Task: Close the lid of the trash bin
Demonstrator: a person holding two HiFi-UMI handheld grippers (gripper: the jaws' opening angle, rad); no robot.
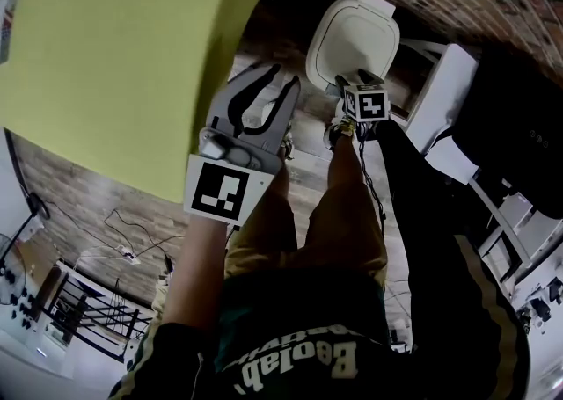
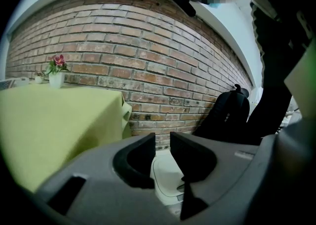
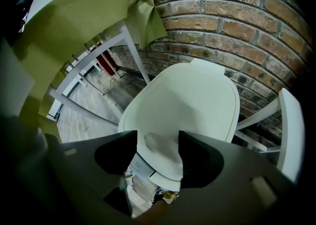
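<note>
The white trash bin stands on the floor by the brick wall, its lid (image 1: 352,38) lying flat on top. My right gripper (image 1: 345,83) hangs just over the lid's near edge, pointing steeply down. In the right gripper view its jaws (image 3: 158,140) stand apart, with nothing between them and the lid (image 3: 192,95) behind; whether they touch it I cannot tell. My left gripper (image 1: 283,77) is held higher, left of the bin, open and empty. Past its jaws (image 2: 163,142) part of the bin (image 2: 168,179) shows low down.
A table under a yellow-green cloth (image 1: 114,55) stands close on the left, with a small flower vase (image 2: 57,73) on it. A white frame (image 1: 440,90) stands right of the bin and a black backpack (image 2: 224,115) leans on the wall. The person's shoe (image 1: 339,130) is near the bin.
</note>
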